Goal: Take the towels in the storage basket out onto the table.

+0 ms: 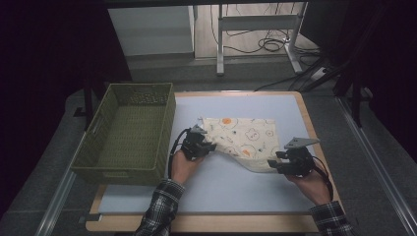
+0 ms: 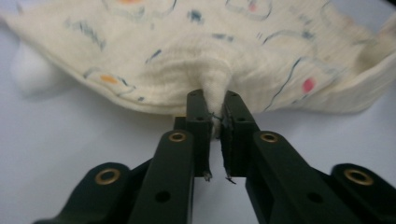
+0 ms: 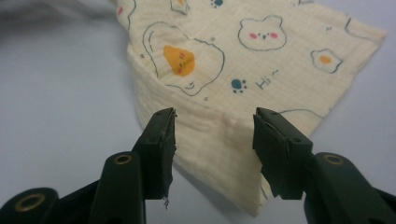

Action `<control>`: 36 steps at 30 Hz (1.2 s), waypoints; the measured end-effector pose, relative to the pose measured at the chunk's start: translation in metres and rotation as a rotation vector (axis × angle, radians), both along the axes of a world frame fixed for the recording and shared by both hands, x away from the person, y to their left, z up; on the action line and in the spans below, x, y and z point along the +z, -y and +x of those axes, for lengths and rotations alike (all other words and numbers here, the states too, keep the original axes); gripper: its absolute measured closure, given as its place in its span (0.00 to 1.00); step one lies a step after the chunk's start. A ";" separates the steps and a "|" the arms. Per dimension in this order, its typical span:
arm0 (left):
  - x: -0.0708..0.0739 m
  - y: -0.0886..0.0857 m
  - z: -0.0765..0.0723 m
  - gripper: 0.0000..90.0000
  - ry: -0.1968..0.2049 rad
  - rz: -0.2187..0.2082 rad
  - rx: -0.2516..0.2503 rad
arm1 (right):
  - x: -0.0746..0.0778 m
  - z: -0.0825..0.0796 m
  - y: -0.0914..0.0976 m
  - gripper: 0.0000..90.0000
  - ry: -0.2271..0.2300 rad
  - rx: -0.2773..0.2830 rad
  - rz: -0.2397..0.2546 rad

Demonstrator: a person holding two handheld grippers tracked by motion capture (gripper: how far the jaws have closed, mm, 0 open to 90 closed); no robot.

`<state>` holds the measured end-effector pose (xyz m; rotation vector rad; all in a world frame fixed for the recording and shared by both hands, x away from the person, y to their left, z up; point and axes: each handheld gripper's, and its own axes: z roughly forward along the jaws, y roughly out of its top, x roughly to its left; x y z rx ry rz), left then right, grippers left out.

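Roughly flat cloth (image 1: 243, 139), long axis L–R, near corner toward right gripper (image 1: 278, 162).

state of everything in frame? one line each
Cloth: lying on the table, partly folded, near-left edge pinched and lifted.
Left tool: shut on the cloth's edge.
Right tool: open, the cloth's corner between its jaws, ungripped.
Basket: upright, empty.

The cloth (image 3: 261, 60) is soft cream woven cotton, finely ribbed, matt, with printed bears. The basket (image 1: 129, 132) is olive woven wicker, rough. The bench (image 1: 236, 184) has a smooth matt pale-blue top with a wood edge. Each claw looks like matt black plastic with brass-coloured rivets.
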<state>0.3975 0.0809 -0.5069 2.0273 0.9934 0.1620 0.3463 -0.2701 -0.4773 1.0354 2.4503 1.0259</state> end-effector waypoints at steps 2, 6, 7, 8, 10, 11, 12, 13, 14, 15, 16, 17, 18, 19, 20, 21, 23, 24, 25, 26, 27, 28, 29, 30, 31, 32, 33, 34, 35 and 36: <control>0.016 -0.001 0.001 0.94 0.012 -0.022 -0.008 | -0.004 0.003 0.000 0.54 -0.018 0.011 -0.001; 0.046 -0.001 0.010 0.94 0.041 -0.037 -0.006 | -0.009 0.007 -0.002 0.55 -0.044 0.010 -0.014; 0.055 0.004 0.022 0.92 0.041 -0.032 0.004 | -0.011 0.007 -0.003 0.55 -0.051 0.006 -0.020; 0.055 0.004 0.022 0.91 0.041 -0.032 0.004 | -0.011 0.007 -0.003 0.55 -0.051 0.006 -0.020; 0.056 0.012 0.037 0.89 0.045 0.015 0.019 | -0.011 0.007 -0.003 0.55 -0.048 -0.001 -0.027; 0.054 0.017 0.044 0.86 0.042 0.037 0.030 | -0.011 0.007 -0.003 0.55 -0.049 -0.005 -0.028; 0.048 0.021 0.052 0.81 0.028 0.056 0.038 | -0.011 0.006 -0.002 0.55 -0.049 -0.013 -0.032; 0.042 0.025 0.058 0.71 0.013 0.090 0.052 | -0.011 0.006 0.000 0.55 -0.045 -0.018 -0.030; 0.035 0.028 0.062 0.71 0.007 0.132 0.067 | -0.011 0.006 0.000 0.55 -0.045 -0.018 -0.030; 0.028 0.029 0.064 0.68 0.007 0.178 0.074 | -0.011 0.006 0.002 0.55 -0.045 -0.021 -0.032; 0.023 0.029 0.065 0.63 0.007 0.193 0.084 | -0.011 0.006 0.004 0.55 -0.046 -0.028 -0.034; 0.019 0.026 0.064 0.59 0.011 0.208 0.101 | -0.011 0.006 0.006 0.55 -0.043 -0.030 -0.029; 0.016 0.022 0.063 0.55 0.015 0.205 0.118 | -0.011 0.006 0.008 0.55 -0.044 -0.037 -0.026; 0.014 0.016 0.061 0.53 0.012 0.182 0.139 | -0.010 0.006 0.010 0.55 -0.041 -0.042 -0.024; 0.014 0.012 0.060 0.52 0.010 0.167 0.141 | -0.010 0.005 0.013 0.55 -0.042 -0.053 -0.023; 0.013 0.005 0.057 0.52 0.005 0.145 0.141 | -0.010 0.005 0.014 0.56 -0.041 -0.057 -0.020; 0.013 -0.001 0.052 0.57 0.007 0.140 0.136 | -0.008 0.005 0.018 0.58 -0.035 -0.070 -0.005; 0.012 -0.003 0.050 0.57 0.005 0.136 0.128 | -0.008 0.005 0.018 0.58 -0.035 -0.070 -0.005; 0.008 -0.004 0.046 0.63 -0.010 0.134 0.105 | -0.006 0.005 0.019 0.61 -0.042 -0.073 0.007; 0.008 -0.004 0.046 0.64 -0.010 0.134 0.105 | -0.006 0.005 0.019 0.61 -0.042 -0.073 0.007; 0.005 -0.003 0.045 0.64 -0.012 0.143 0.096 | -0.006 0.005 0.018 0.62 -0.042 -0.069 0.011; 0.002 -0.002 0.044 0.66 -0.018 0.144 0.091 | -0.005 0.005 0.017 0.63 -0.042 -0.065 0.010; -0.001 -0.001 0.044 0.67 -0.023 0.138 0.084 | -0.005 0.004 0.015 0.65 -0.039 -0.059 0.011; -0.004 0.000 0.044 0.68 -0.026 0.129 0.081 | -0.004 0.003 0.013 0.66 -0.044 -0.054 0.010; -0.010 0.002 0.046 0.68 -0.032 0.139 0.080 | -0.004 0.002 0.010 0.68 -0.042 -0.043 0.006; -0.010 0.002 0.046 0.66 -0.032 0.139 0.080 | -0.004 0.002 0.010 0.68 -0.042 -0.043 0.006; -0.015 0.005 0.049 0.63 -0.022 0.145 0.095 | -0.004 0.001 0.009 0.68 -0.040 -0.037 -0.002; -0.015 0.005 0.049 0.63 -0.022 0.145 0.095 | -0.004 0.001 0.009 0.68 -0.040 -0.037 -0.002; -0.019 0.006 0.052 0.62 -0.019 0.130 0.111 | -0.005 0.001 0.009 0.69 -0.042 -0.037 0.006; -0.019 0.006 0.052 0.60 -0.019 0.130 0.111 | -0.005 0.001 0.009 0.69 -0.042 -0.037 0.006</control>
